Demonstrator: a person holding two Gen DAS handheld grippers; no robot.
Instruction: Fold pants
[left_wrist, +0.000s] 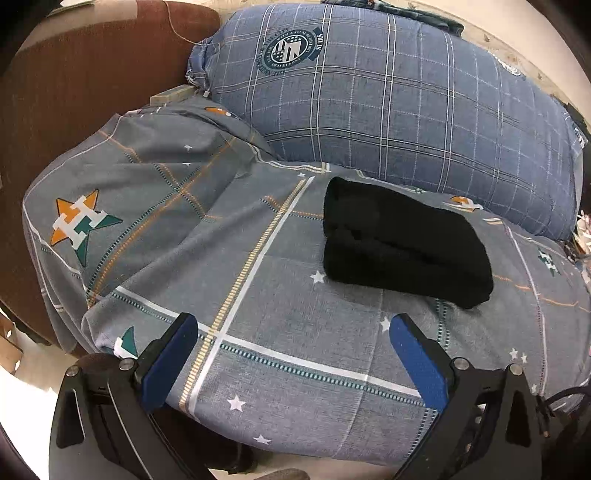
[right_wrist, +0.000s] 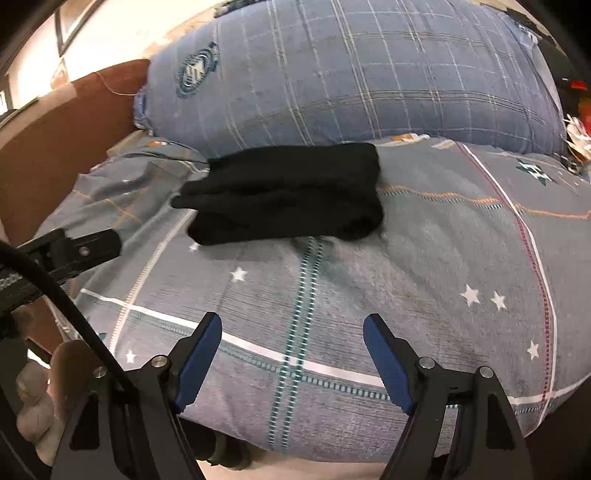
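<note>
two tools (left_wrist: 293, 326) (right_wrist: 292, 326) spread empty above grey star-print bedsheet (left_wrist: 288, 354); folded black pants (left_wrist: 402, 243) near plaid pillow (left_wrist: 388, 96).

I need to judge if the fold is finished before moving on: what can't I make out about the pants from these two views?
- Pants, left wrist view: solid black, so layers, waistband and legs are indistinguishable; the far side is hidden by the bundle itself.
- Pants, right wrist view: motion blur smears the edges; the underside is hidden against the bedsheet.
- Pillow: its top is cut off by the frame edge.
</note>
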